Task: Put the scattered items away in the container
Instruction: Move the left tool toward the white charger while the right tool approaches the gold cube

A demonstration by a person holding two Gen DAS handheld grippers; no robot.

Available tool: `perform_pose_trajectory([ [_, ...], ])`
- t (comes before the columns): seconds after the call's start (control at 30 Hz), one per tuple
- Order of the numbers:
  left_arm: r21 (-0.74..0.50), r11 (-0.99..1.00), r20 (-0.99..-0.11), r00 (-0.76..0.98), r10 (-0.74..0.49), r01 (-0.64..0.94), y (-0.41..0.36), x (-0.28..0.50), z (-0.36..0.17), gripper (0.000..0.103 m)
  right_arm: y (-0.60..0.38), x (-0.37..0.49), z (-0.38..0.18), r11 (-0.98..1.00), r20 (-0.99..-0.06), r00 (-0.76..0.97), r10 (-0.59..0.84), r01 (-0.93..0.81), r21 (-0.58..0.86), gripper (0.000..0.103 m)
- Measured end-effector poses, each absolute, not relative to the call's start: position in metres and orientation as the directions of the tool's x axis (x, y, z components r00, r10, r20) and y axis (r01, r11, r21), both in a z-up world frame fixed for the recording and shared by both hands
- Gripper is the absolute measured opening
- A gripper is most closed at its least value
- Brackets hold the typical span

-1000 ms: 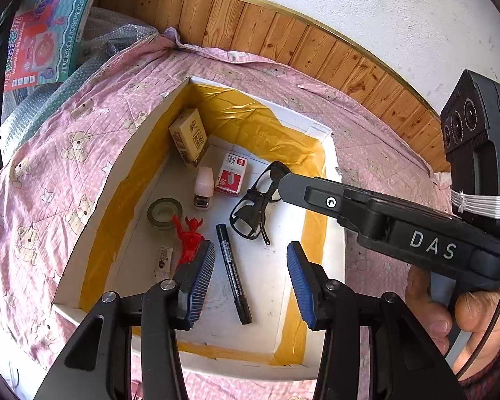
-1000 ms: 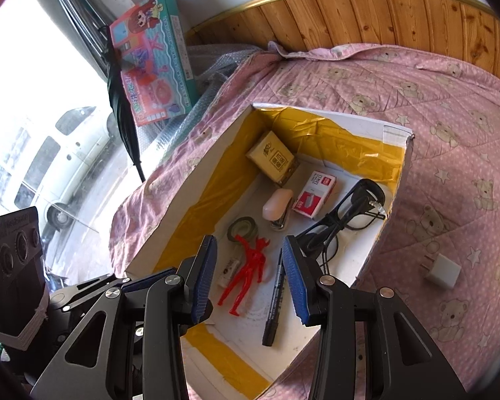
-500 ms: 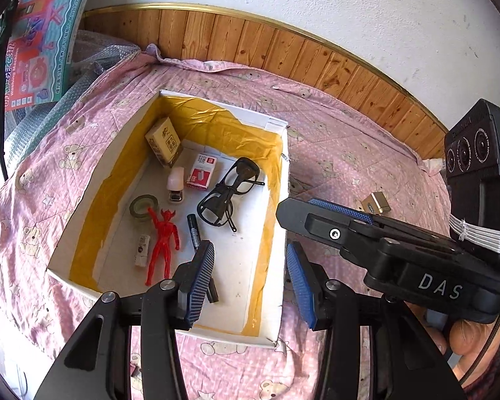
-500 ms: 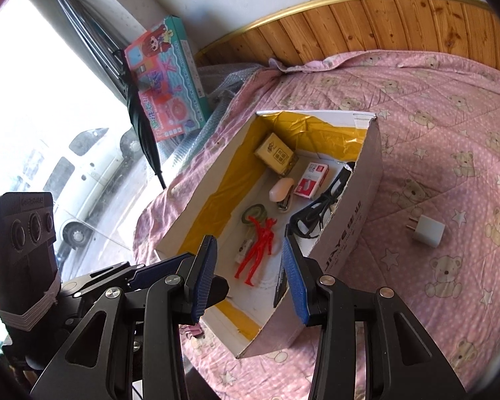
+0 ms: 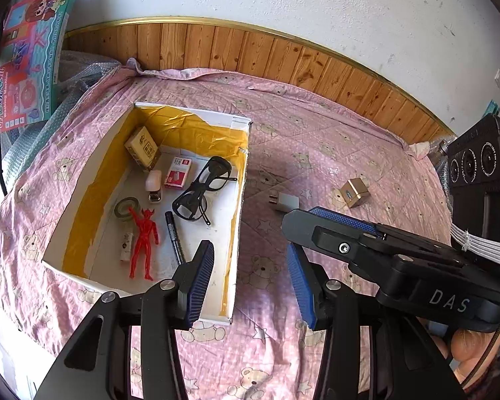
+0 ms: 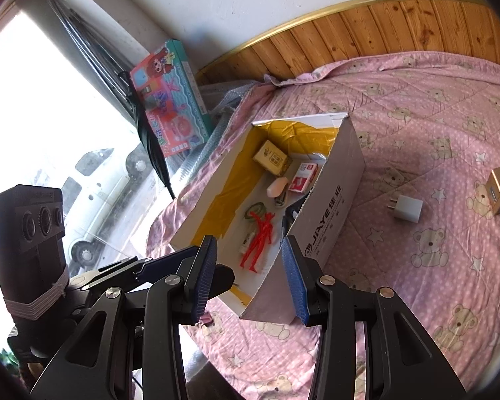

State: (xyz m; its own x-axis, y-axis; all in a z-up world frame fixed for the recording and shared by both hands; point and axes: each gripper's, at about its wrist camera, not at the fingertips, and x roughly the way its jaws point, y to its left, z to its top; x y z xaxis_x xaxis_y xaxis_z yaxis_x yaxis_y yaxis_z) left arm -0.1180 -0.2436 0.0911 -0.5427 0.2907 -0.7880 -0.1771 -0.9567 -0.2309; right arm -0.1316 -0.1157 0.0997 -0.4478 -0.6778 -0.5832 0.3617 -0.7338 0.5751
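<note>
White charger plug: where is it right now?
The white charger plug lies on the pink bedspread, outside the cardboard box to its right, with the small gold box just beyond it.

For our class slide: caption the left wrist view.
Open left gripper above a box of tidied items; charger outside on the bedspread.

Open white cardboard box [image 5: 240, 200], yellow-lined, on the pink bedspread, holding glasses [image 5: 201, 191], red figure [image 5: 145, 243], marker [image 5: 174, 236], tape roll [image 5: 126, 206], stapler [image 5: 153, 185], two small cartons. Outside, right of box: white plug adapter [image 5: 285, 201]; farther right, gold cube [image 5: 356, 192].
</note>
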Motion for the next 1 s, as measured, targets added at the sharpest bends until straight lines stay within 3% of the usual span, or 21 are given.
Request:
perform_pose_trajectory([
  [0.47, -0.215, -0.941, -0.801, -0.504, 0.324, -0.263, -0.197, -0.101, 0.085, 0.048, -0.057, -0.092, 0.092, -0.720, -0.539, -0.505, -0.674, 0.282, 0.634, 0.043],
  [1.0, -0.228, -0.922, -0.824, -0.443, 0.355, -0.314, -0.155, -0.107, 0.062, 0.052, 0.012, -0.077, 0.050, -0.729, -0.568, -0.551, -0.612, 0.113, 0.675, 0.043],
])
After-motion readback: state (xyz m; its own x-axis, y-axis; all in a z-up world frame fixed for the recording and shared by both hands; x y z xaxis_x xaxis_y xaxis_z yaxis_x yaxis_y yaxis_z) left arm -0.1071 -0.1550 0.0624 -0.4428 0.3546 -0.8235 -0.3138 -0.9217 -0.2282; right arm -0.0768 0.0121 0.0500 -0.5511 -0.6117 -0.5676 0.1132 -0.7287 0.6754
